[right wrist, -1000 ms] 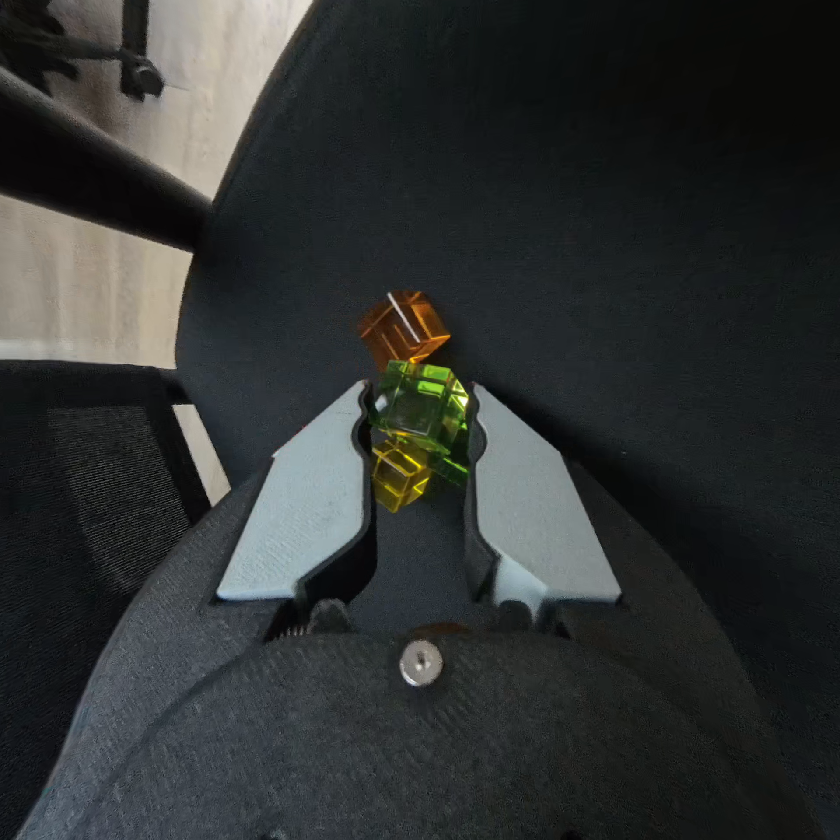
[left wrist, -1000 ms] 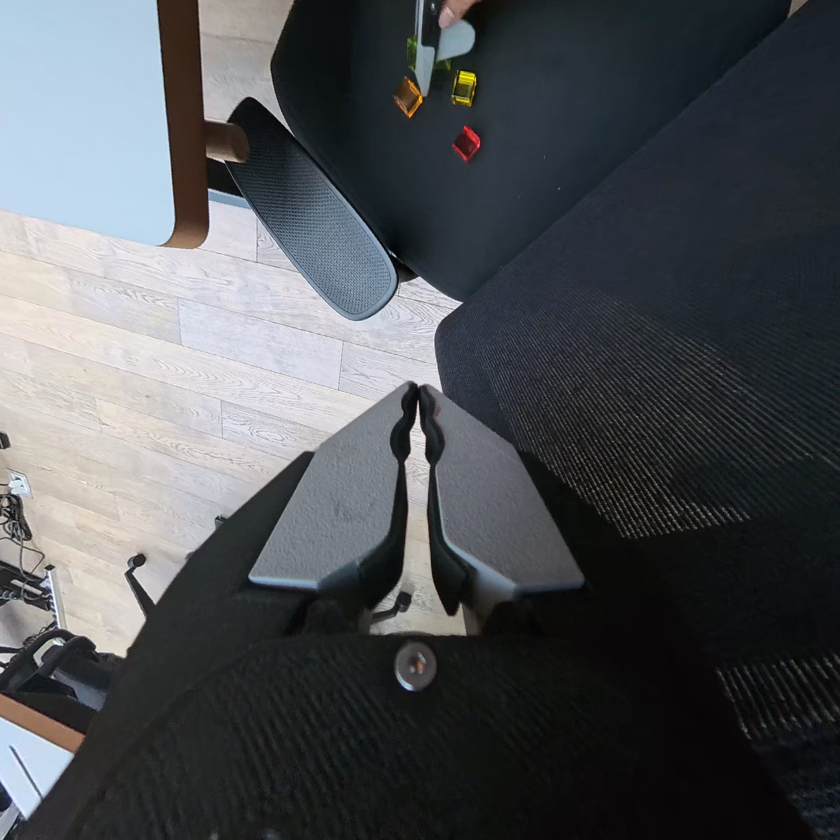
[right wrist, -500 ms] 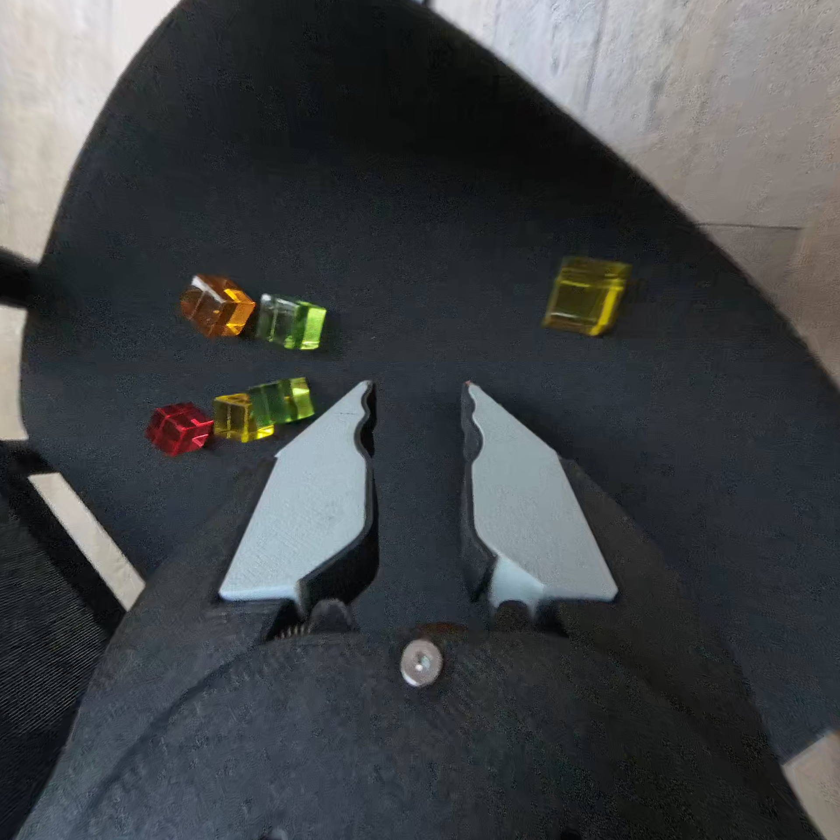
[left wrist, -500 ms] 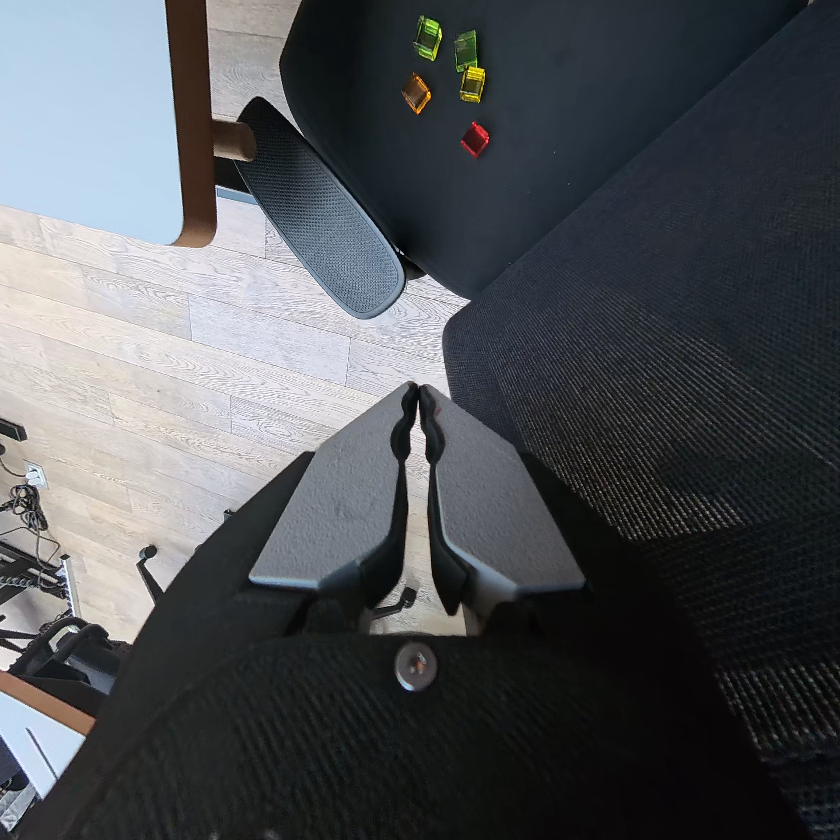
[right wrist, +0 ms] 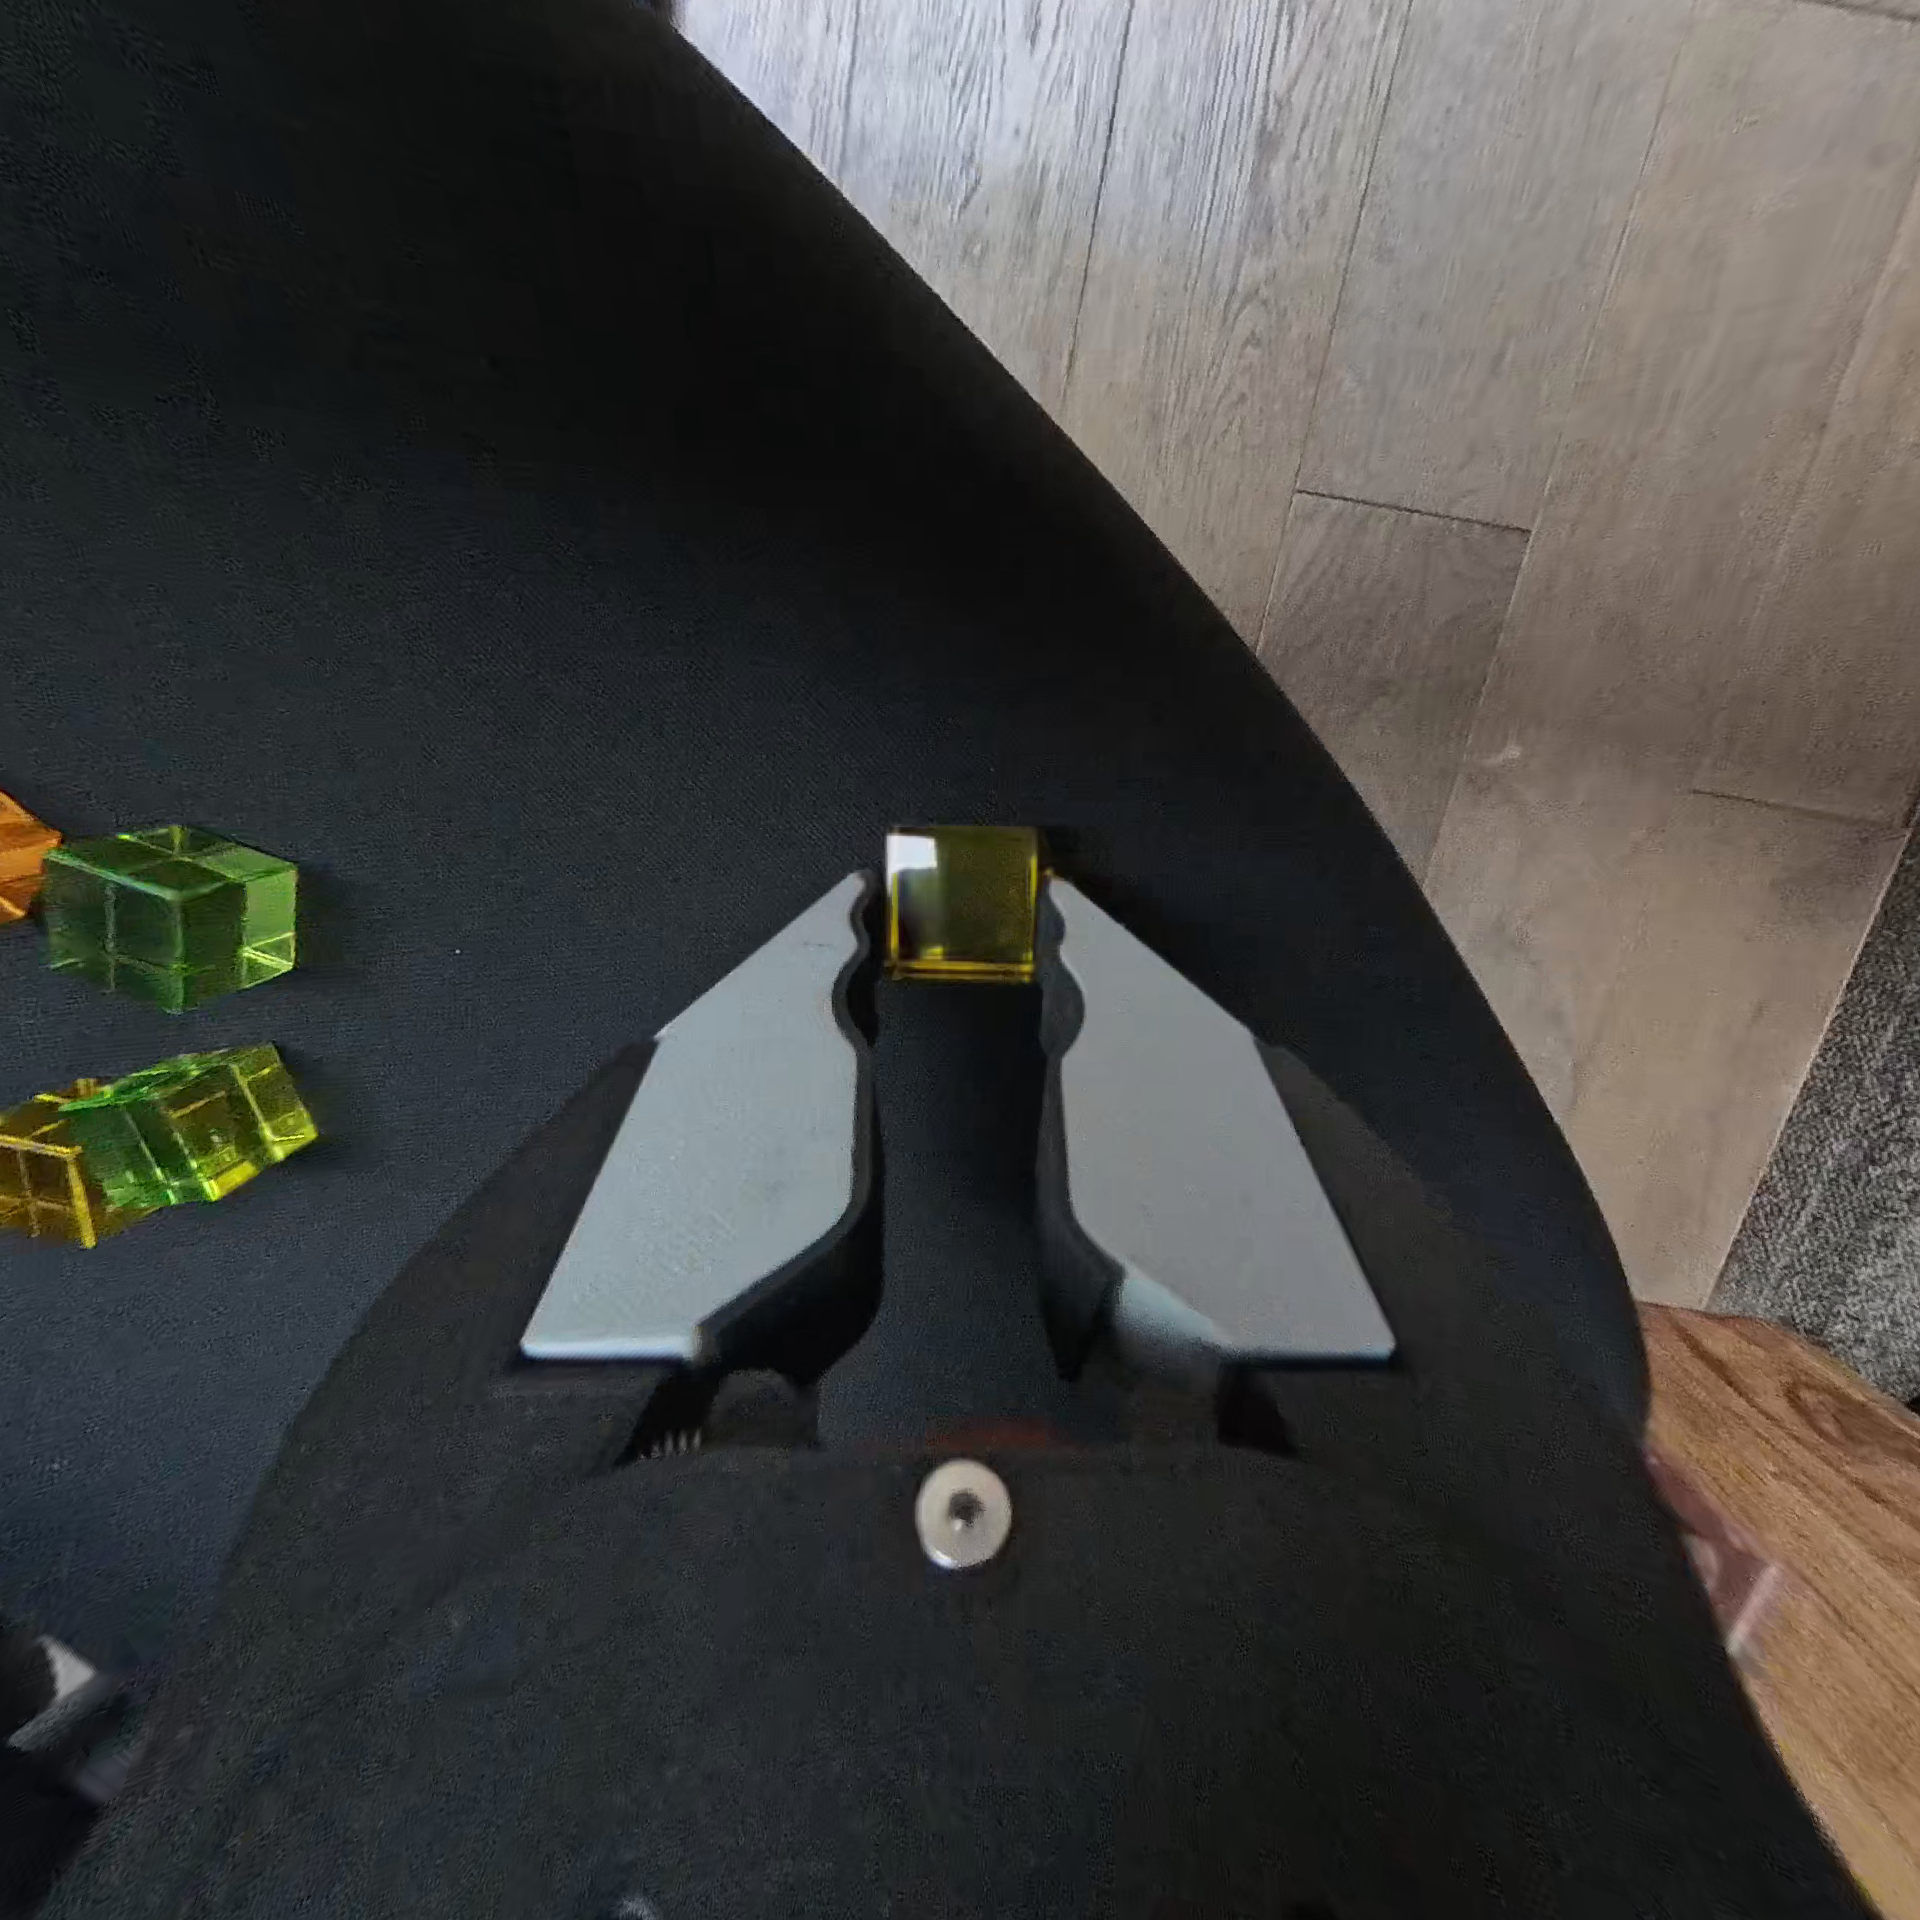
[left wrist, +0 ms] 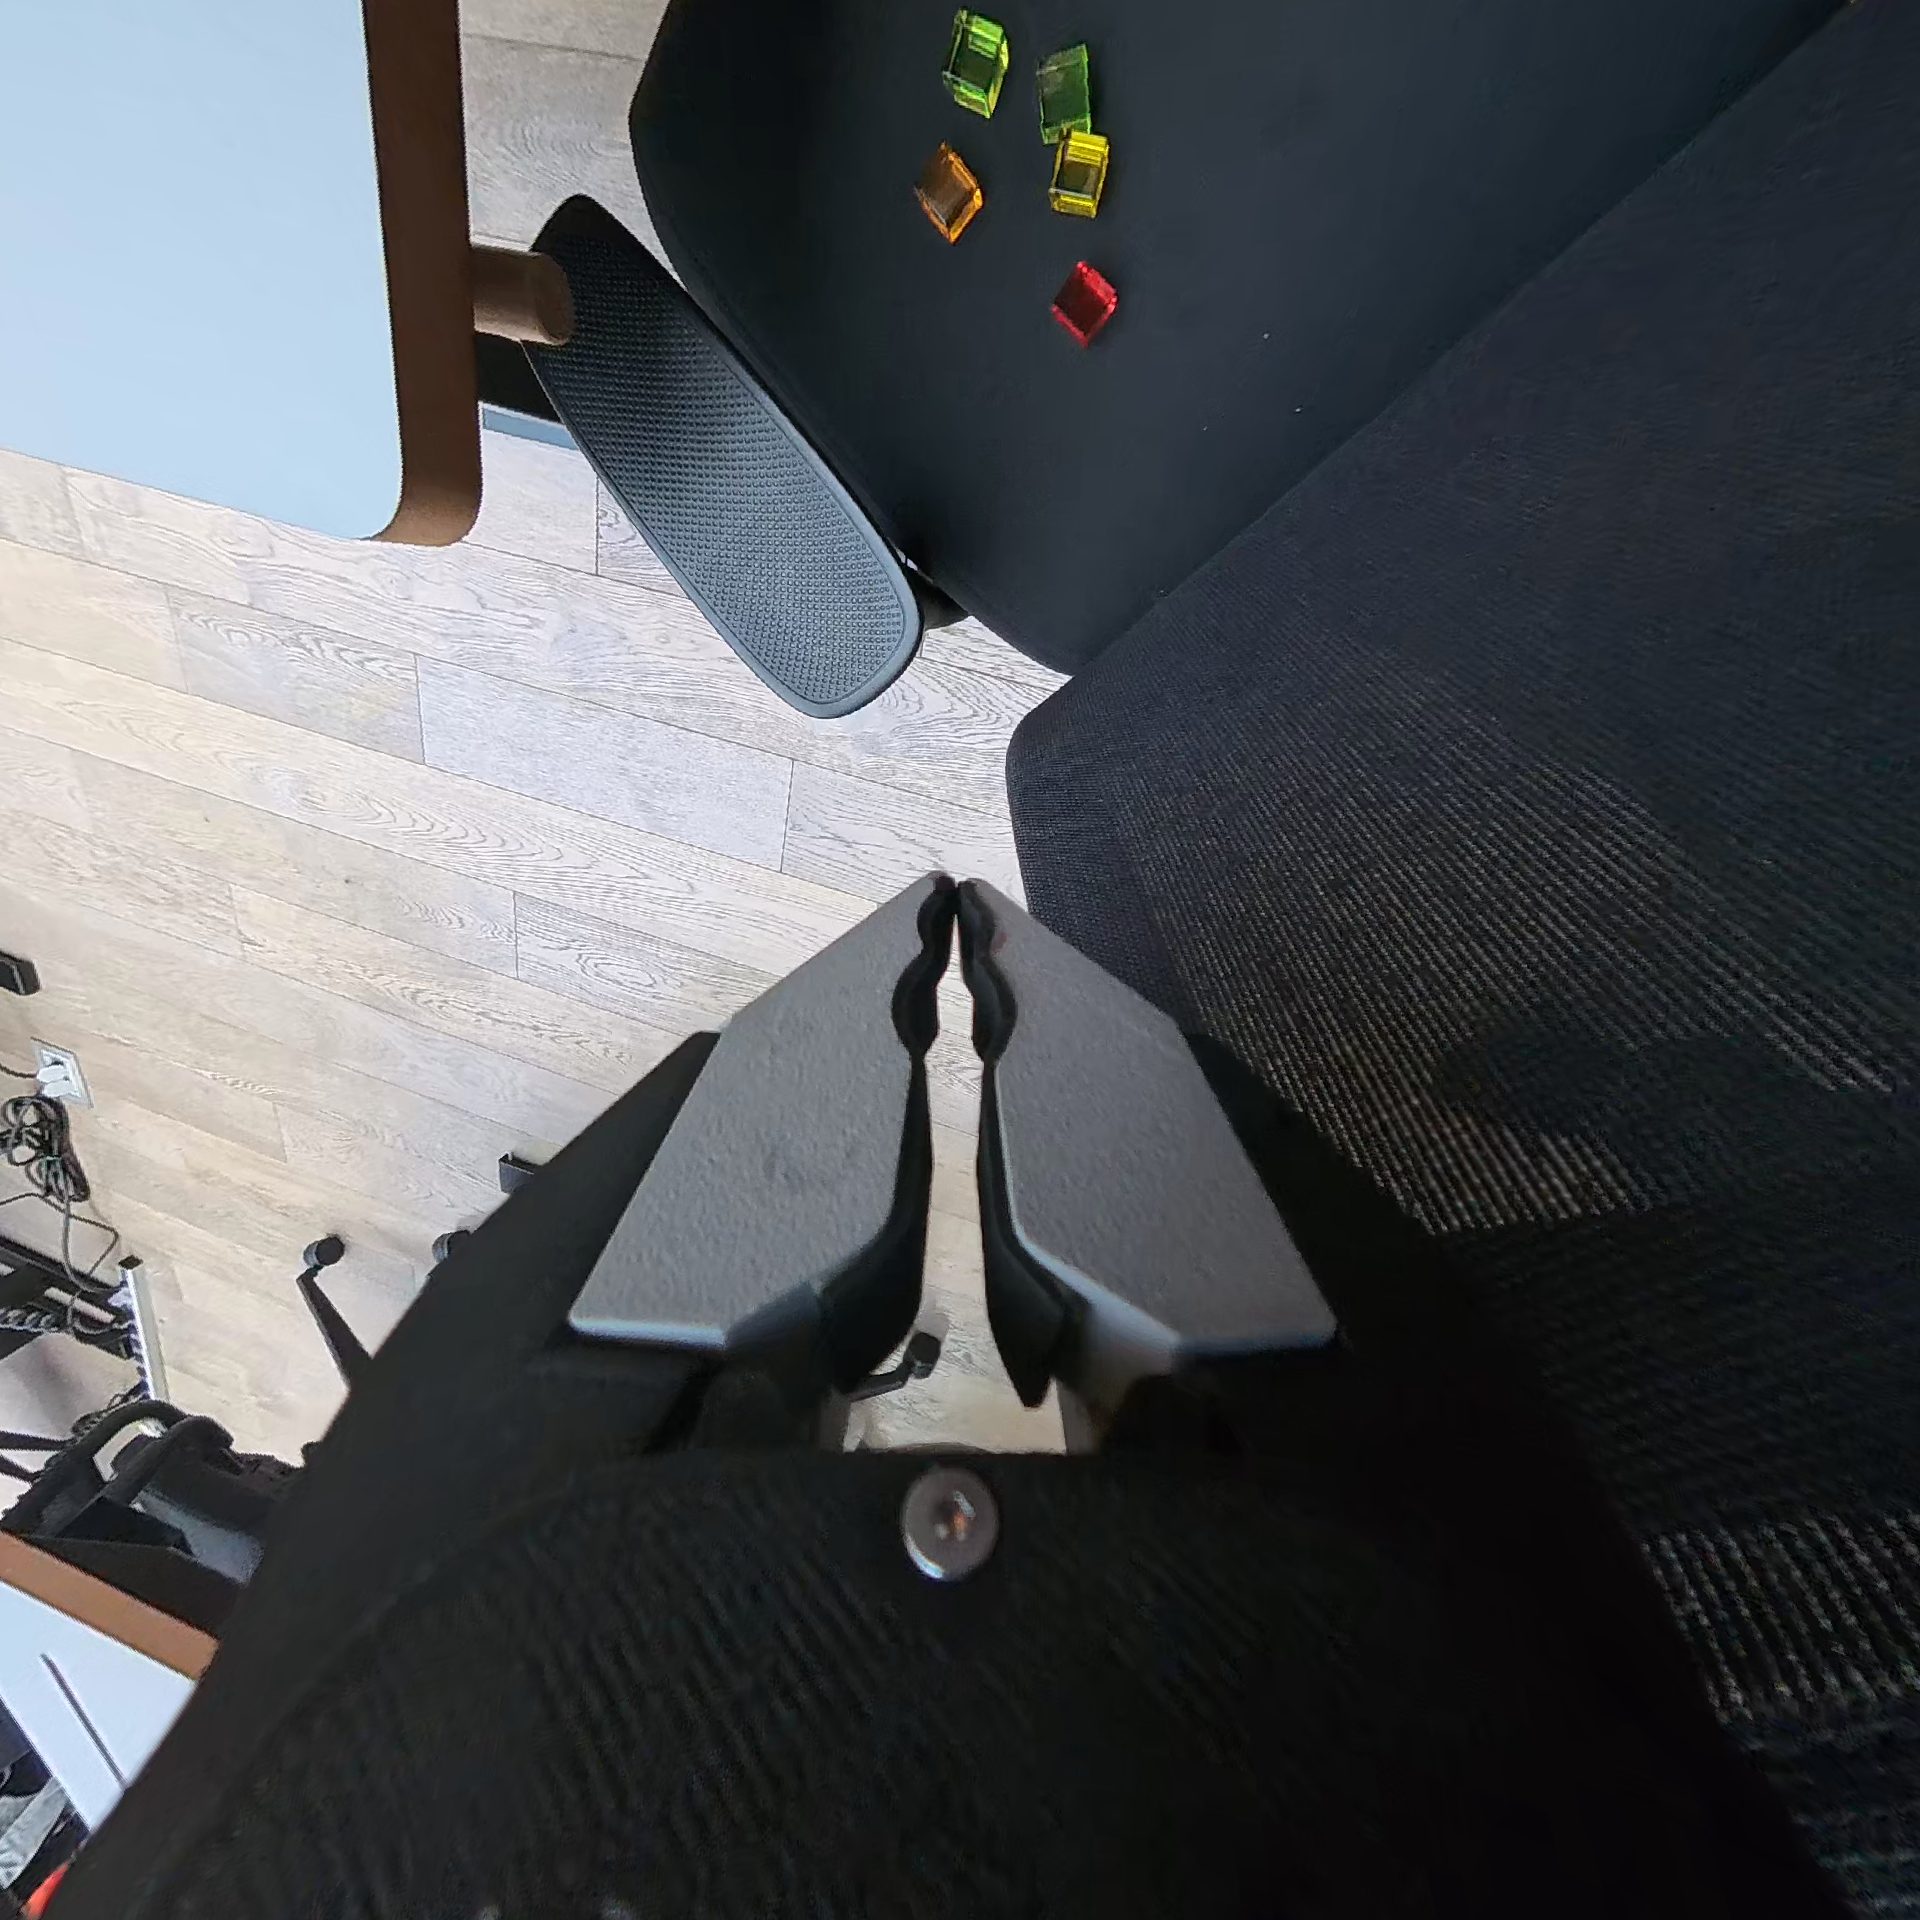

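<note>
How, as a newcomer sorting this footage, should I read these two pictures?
There is no robot. A person carries two hand-held grippers, and each has a camera looking along its two fingers. In its own view the left gripper is shut and empty above a wooden floor, beside black chairs. In the other view the right gripper has its fingers on either side of a yellow cube on a black chair seat. I cannot tell whether they pinch it yet. More cubes lie farther off on that seat, including a green cube, an orange cube and a red cube.
</note>
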`<state>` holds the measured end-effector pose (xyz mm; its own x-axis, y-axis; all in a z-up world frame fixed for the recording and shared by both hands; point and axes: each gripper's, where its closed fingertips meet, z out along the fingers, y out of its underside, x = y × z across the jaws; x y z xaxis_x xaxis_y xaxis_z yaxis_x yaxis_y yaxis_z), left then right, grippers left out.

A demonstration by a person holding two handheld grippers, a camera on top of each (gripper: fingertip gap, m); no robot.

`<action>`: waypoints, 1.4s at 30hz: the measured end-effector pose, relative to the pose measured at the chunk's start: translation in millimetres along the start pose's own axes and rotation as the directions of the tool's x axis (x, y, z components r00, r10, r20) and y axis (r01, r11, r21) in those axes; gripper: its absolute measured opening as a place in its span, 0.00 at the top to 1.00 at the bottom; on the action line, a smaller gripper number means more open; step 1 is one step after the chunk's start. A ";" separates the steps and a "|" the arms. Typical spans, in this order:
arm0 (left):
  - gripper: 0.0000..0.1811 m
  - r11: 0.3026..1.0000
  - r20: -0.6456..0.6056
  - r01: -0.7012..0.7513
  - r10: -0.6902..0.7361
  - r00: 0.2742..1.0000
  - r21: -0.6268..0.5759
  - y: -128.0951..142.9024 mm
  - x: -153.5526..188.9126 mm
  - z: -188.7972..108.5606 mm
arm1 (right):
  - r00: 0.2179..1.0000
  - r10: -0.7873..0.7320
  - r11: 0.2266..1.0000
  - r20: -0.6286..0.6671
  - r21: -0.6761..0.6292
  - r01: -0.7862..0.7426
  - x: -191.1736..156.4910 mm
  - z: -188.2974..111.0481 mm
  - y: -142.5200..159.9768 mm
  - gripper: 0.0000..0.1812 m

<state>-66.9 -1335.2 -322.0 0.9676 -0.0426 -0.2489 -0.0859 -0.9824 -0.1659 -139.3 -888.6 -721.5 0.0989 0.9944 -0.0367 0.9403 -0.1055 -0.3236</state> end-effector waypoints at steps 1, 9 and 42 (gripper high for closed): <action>1.00 1.000 -0.004 0.000 0.000 1.000 -0.003 0.8 0.7 0.4 | 1.000 -0.013 1.000 0.012 0.000 0.013 -2.2 -0.4 -1.4 0.86; 1.00 1.000 -0.013 0.001 -0.001 1.000 0.007 -2.2 0.2 0.0 | 0.968 -0.208 0.978 0.144 0.030 0.206 -58.9 -18.1 39.0 0.86; 1.00 0.997 -0.018 0.028 -0.027 0.999 0.074 -11.3 -2.1 -5.4 | 0.950 -0.282 0.959 0.133 0.062 0.276 -122.3 -41.0 41.5 0.87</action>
<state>-66.7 -1325.0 -314.4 0.9736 -0.0192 -0.2273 -0.0758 -0.9670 -0.2432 -99.1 -1014.5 -691.7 -0.2145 0.9743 -0.0692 0.9091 0.1733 -0.3789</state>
